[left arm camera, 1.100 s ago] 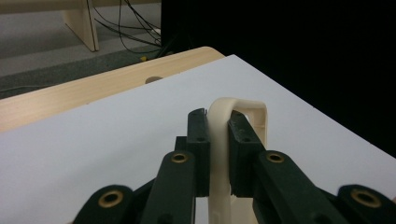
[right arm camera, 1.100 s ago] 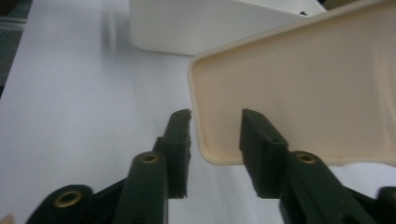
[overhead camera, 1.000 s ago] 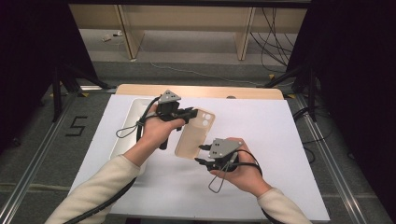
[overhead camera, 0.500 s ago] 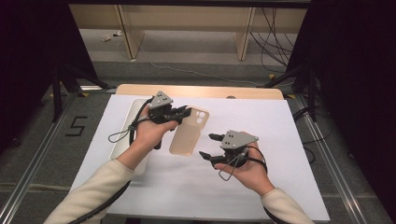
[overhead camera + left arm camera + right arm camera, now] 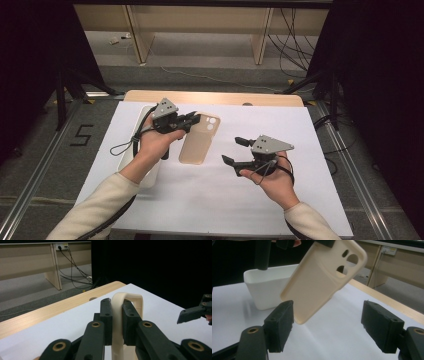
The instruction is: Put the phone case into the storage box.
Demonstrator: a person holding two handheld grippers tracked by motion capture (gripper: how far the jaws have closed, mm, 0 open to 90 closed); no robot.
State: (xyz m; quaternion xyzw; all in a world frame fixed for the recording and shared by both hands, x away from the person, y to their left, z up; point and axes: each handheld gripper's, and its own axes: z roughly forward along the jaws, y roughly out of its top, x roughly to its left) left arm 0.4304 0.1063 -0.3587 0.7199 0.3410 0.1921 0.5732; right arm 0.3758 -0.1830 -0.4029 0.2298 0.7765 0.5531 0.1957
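We see the left gripper (image 5: 192, 120) pinching a tan phone case (image 5: 197, 140) by its top edge, up near the round camera holes. Its fingers (image 5: 107, 315) are squeezed tight on the thin wall of the case, one on each side, and in the left gripper view the case (image 5: 121, 315) stands up straight between them. In the high view the case hangs down from the left gripper toward 6 o'clock, over the white table (image 5: 320, 150), a little left of the middle. We cannot tell if its bottom end touches the table or floats just above it. The right gripper (image 5: 235, 151) is at about 4 o'clock from the case, near it but not touching. Its fingers (image 5: 279, 325) have just been opening, and now they stand wide apart with nothing between them. In the right gripper view the case (image 5: 322, 280) tilts in front of those open fingers, with its hollow inside facing us and its bottom corner near the left finger. A white tray (image 5: 131, 145) sits on the table at 9 o'clock from the case, partly under the left hand (image 5: 155, 142). In the right gripper view we see that tray (image 5: 264, 287) behind the case. The right hand (image 5: 272, 180) holds its gripper just above the table.
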